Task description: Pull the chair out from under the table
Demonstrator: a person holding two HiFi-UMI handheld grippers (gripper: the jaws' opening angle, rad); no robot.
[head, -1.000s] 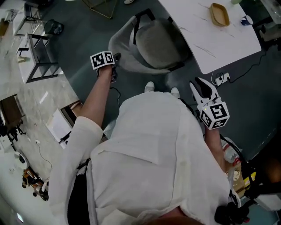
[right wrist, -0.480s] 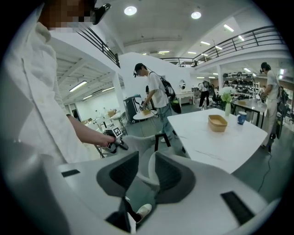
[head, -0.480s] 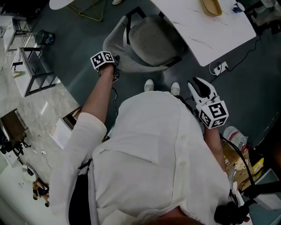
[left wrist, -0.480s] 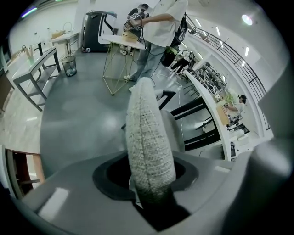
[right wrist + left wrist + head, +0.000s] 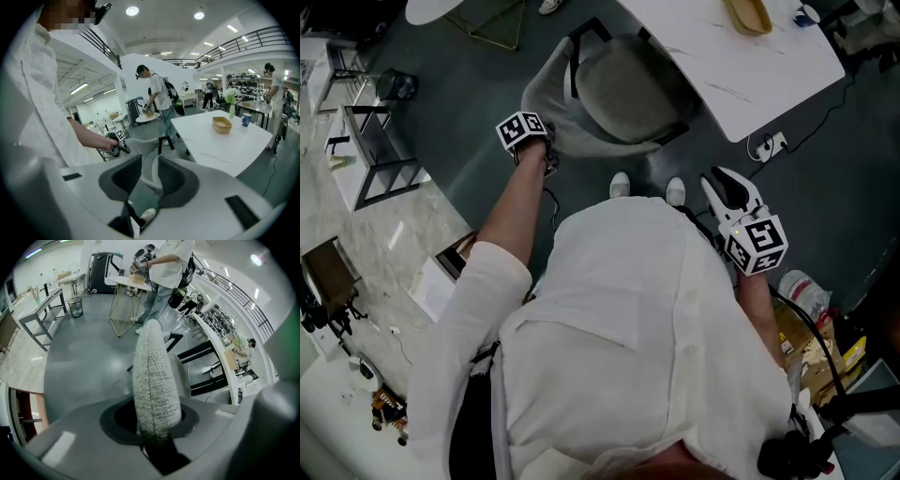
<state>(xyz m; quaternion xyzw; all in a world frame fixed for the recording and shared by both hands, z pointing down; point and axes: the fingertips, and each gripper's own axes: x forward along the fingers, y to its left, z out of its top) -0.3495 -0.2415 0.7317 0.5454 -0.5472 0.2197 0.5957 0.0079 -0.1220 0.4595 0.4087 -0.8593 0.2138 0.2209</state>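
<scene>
The grey chair [image 5: 623, 89] had a soft, round back and black legs. It stood upright, with its seat pushed partly under the left edge of the white table [image 5: 759, 70].

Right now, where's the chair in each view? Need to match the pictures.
Head view: chair at top centre.
Left gripper view: chair at dead centre, its backrest edge running up the middle.
Right gripper view: chair just left of centre.
Shared landmark: white table, top right in the head view, far right in the left gripper view, right of centre in the right gripper view.
</scene>
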